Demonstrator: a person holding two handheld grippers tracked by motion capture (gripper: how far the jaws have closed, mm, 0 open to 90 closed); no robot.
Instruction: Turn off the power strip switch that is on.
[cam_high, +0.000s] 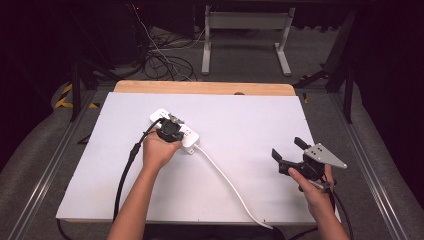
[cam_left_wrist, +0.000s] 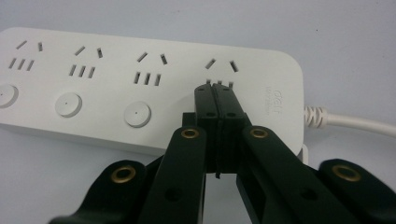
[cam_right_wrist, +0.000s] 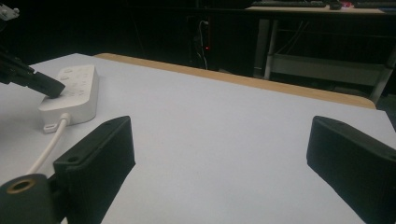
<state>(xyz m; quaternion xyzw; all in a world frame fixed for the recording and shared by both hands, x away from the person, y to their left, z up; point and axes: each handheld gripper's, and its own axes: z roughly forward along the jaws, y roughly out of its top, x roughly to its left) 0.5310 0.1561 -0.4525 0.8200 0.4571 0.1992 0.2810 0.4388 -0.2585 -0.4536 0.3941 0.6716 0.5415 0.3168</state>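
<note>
White power strip (cam_high: 175, 129) lies slantwise toward the table's (cam_high: 250, 125) far left corner, its cord (cam_high: 227, 182) trailing to the near edge. My left tool (cam_left_wrist: 218, 86), jaws pinched together with nothing between, presses its cord-end switch; my right tool (cam_high: 289, 151) idles, wide, near the right edge.

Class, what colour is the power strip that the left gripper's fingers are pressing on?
The power strip is white, clearest in the left gripper view.

High view: above near edge, facing forward and down on whole table (cam_high: 240, 200). Left gripper view: very close on power strip (cam_left_wrist: 140, 88). Right gripper view: low, from right, facing far-left; shares strip, table.
</note>
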